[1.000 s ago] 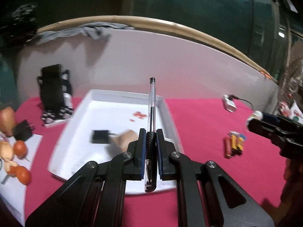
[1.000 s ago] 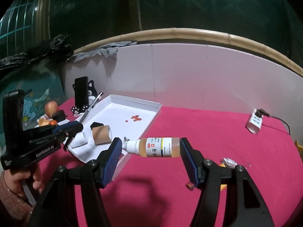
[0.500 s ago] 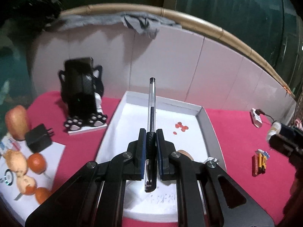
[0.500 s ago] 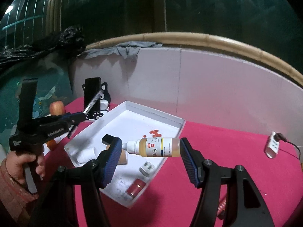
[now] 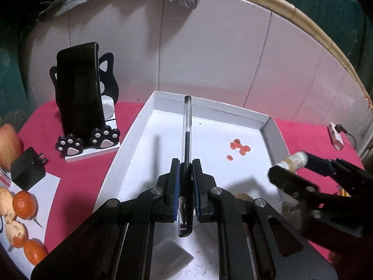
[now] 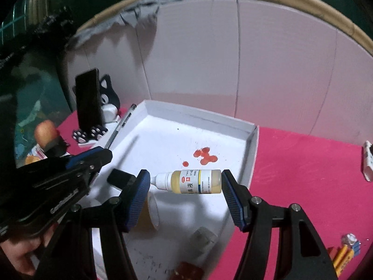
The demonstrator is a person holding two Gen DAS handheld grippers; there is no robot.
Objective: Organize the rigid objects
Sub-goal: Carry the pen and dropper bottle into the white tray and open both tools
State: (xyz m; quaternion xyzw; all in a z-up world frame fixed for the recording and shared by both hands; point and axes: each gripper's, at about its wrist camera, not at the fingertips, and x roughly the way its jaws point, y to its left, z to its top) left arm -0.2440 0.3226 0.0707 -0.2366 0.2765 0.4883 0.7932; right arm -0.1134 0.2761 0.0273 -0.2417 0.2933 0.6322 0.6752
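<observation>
Over one white tray, left gripper clamps one pen (right gripper grasps one bottle).

The left gripper is held over the white tray, pitched downward, its jaws closed tight on a clear pen that is gripped near its lower end and points toward the tray's far wall. The right gripper is held over the near right part of the same tray, also pitched downward, with its jaws about half spread and a small dropper bottle clamped lengthwise between the blue pads. A hand is seen wrapped around the left gripper's handle, off the tray's left side.
</observation>
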